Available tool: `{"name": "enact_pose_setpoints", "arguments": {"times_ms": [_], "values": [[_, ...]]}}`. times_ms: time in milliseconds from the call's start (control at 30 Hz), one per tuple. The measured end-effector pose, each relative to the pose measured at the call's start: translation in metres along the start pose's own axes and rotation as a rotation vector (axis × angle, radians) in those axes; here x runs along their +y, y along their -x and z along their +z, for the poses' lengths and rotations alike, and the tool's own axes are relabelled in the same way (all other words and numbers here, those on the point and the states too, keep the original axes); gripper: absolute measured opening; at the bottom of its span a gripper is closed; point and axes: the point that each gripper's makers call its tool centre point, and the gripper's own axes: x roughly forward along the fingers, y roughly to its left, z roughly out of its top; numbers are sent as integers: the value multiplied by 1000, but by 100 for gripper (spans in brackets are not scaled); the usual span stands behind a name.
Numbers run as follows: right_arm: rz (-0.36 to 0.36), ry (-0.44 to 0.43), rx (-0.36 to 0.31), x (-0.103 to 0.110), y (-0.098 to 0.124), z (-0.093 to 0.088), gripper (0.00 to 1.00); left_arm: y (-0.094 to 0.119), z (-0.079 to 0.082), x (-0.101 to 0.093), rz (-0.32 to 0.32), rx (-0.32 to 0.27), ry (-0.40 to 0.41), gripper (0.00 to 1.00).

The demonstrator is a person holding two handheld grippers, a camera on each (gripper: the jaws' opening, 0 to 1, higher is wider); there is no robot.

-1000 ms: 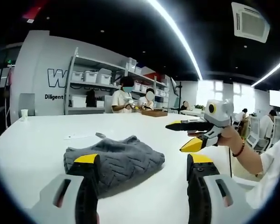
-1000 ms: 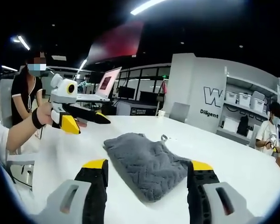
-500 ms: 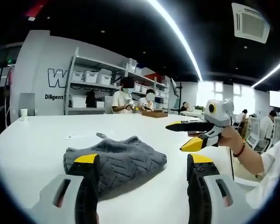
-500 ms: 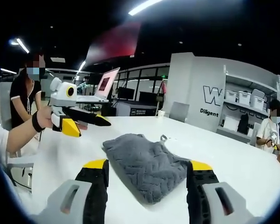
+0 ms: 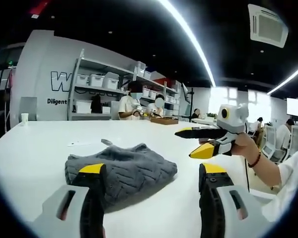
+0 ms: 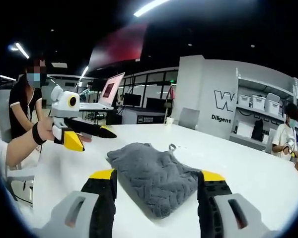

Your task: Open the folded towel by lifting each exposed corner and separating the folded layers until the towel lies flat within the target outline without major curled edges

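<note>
In the left gripper view, the folded grey towel (image 5: pixel 120 169) lay on the white tabletop (image 5: pixel 35 148), bunched in layers with a small hanging loop at its far edge. The left gripper (image 5: pixel 151 171) hovered low in front of it, jaws spread wide with nothing between them, likely lined up to reach a near corner. The right gripper (image 5: pixel 194 143) hung off to one side above the tabletop, jaws parted and empty.

In the right gripper view, the towel (image 6: pixel 154 173) sat just beyond the right gripper (image 6: pixel 156 176), whose jaws framed it. The left gripper (image 6: pixel 92 139) was held clear of the towel, its jaws parted. No target outline was visible; unfolding looked not yet begun.
</note>
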Motion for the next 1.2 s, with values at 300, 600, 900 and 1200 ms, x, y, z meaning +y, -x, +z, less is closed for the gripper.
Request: {"name": "enact_pose_setpoints", "arguments": {"times_ms": [300, 600, 900, 1200], "values": [[0, -10, 1, 2, -7, 1, 64, 1, 0, 0, 2, 1, 1, 74], [-2, -23, 1, 0, -9, -1, 63, 0, 1, 6, 12, 6, 1, 74], [-11, -33, 8, -5, -11, -3, 62, -4, -1, 16, 51, 14, -7, 70], [-7, -40, 19, 3, -7, -9, 62, -4, 1, 18, 58, 16, 16, 71]]}}
